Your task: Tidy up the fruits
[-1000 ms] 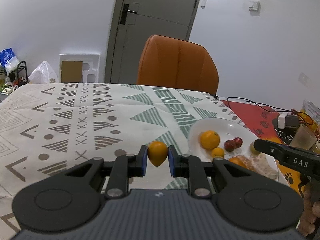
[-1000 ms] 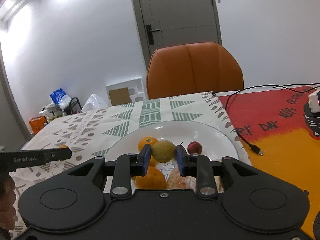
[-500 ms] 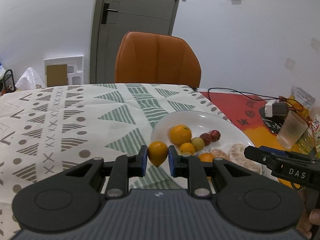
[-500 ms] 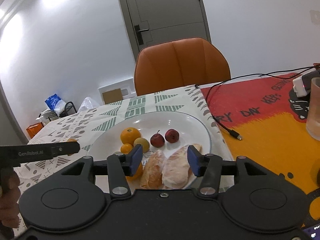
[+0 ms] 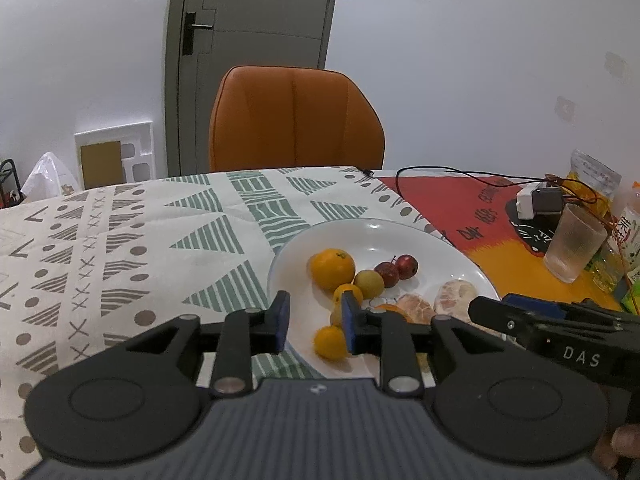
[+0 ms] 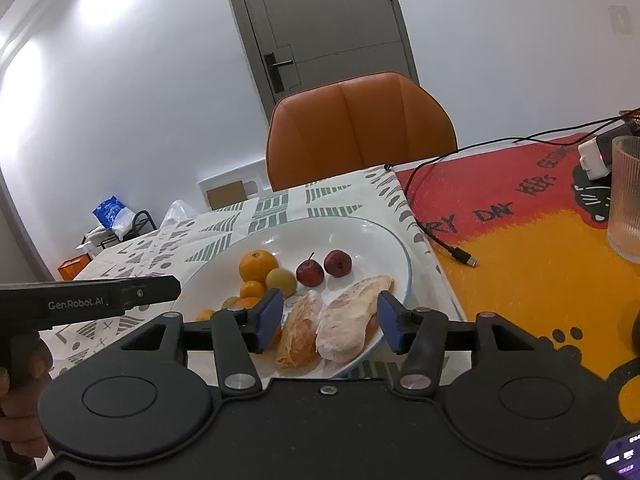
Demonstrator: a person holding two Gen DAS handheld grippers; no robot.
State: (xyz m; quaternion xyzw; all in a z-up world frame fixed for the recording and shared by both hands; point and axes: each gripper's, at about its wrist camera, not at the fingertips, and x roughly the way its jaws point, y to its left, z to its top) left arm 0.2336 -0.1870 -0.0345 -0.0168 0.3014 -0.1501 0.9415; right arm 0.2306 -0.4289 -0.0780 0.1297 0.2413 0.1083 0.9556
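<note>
A white plate (image 5: pixel 440 248) (image 6: pixel 360 236) holds a large orange (image 5: pixel 333 268) (image 6: pixel 258 265), a yellow-green fruit (image 5: pixel 369 283) (image 6: pixel 281 280), two small red fruits (image 5: pixel 396 270) (image 6: pixel 324 268), small oranges and peeled citrus pieces (image 6: pixel 344 320). My left gripper (image 5: pixel 314 320) is open above the plate's near rim; a small orange (image 5: pixel 330 343) lies on the plate just under it. My right gripper (image 6: pixel 328 320) is open wide and empty over the peeled pieces.
An orange chair (image 5: pixel 296 120) stands behind the table. A ribbed glass (image 5: pixel 574 248) (image 6: pixel 626 196), a black cable (image 6: pixel 448 240), a white charger (image 5: pixel 536 200) and snack packets sit on the red-and-orange mat at the right. Patterned cloth (image 5: pixel 100 260) covers the left.
My left gripper moved right over the plate and opened, letting the small orange drop onto the plate. My right gripper, which had released the yellow-green fruit, drew back a little and stays open.
</note>
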